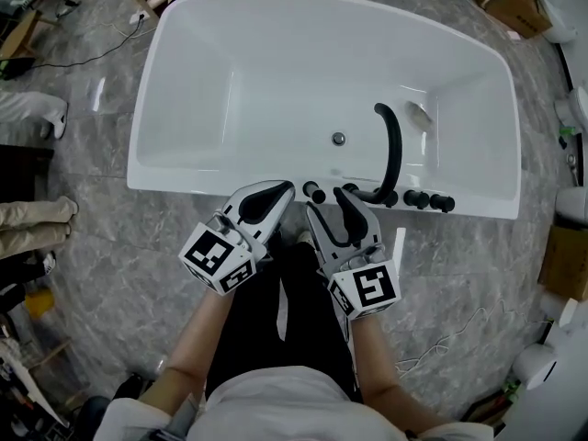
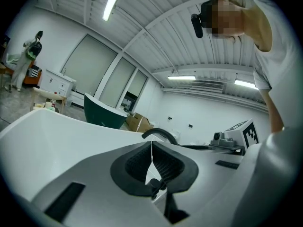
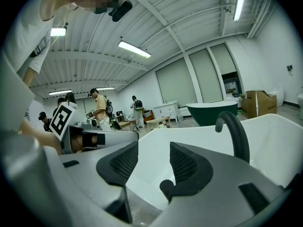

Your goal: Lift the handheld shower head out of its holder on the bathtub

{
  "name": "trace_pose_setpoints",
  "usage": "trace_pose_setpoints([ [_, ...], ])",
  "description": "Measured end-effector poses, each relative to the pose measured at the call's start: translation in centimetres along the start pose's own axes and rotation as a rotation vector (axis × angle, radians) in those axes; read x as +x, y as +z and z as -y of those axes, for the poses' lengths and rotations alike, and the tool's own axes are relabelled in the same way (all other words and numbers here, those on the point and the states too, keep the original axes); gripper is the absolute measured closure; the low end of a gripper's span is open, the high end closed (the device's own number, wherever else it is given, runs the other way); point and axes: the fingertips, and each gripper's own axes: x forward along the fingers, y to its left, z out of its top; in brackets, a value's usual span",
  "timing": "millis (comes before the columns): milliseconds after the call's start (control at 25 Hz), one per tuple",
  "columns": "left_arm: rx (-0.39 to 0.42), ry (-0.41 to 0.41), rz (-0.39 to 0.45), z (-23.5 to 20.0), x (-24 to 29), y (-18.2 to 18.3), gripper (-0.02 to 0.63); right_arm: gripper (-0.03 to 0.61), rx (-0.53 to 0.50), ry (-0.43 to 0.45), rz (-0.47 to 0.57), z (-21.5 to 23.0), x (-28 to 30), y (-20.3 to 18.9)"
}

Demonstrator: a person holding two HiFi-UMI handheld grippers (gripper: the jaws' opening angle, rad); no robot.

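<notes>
Bathtub [image 1: 276, 72] ahead — left tongs [image 1: 274, 191] closed, right tongs [image 1: 324, 200] apart, empty.

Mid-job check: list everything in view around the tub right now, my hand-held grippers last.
Bathtub: one, white, centre, on grey floor.
Curved spout: one, black, near rim, right of centre.
Rim fittings: several, black, along near rim; shower head not identifiable among them.
Drain: one, metallic, tub bottom.
Cardboard box: one, brown, top right.
Left hand-held gripper: grey-black, jaws together, empty.
Right hand-held gripper: grey-black, jaws apart, empty.
</notes>
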Motion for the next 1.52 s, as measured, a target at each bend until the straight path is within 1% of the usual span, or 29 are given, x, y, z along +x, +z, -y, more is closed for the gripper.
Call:
trace_pose_setpoints([
  [120, 0.000, -0.012, 0.001, -0.6, 0.4, -0.6, 0.603, 0.382, 0.001, -0.005, -0.010, 0.2, 0.6, -1.0],
  [360, -0.034, -0.024, 0.006, -1.7, 1.2, -2.5, 0.603, 0.382, -0.013, -0.014, -0.049, 0.8, 1.8, -3.5],
  [560, -0.046, -0.042, -0.011, -2.3, 1.5, -4.8, 0.603, 0.382, -0.043, -0.026, -0.064, 1.2, 2.6, -5.3],
  [680, -0.045, -0.048, -0.024, -2.7, 2.0, -6.2, 0.603, 0.382, -0.038, -0.022, -0.066, 1.5, 3.1, -6.2],
  [1000, -0.066, -0.040, -0.013, -3.9, 2.8, -8.5, 0.603, 0.383, -0.035, -0.027, -0.042, 2.5, 4.2, -8.2],
  [1200, -0.063, -0.027, -0.027, -5.4, 2.7, -10.7, 0.603, 0.383, -0.052, -0.035, -0.039, 2.8, 4.9, -10.2],
  [1360, -0.066, -0.013, -0.027, -6.4, 2.8, -12.1, 0.603, 0.383, -0.095, -0.049, -0.043, 3.3, 5.5, -11.4],
  [1520, -0.065, 0.000, -0.022, -6.9, 3.0, -13.0, 0.603, 0.383, -0.092, -0.045, -0.053, 3.7, 6.2, -12.9],
])
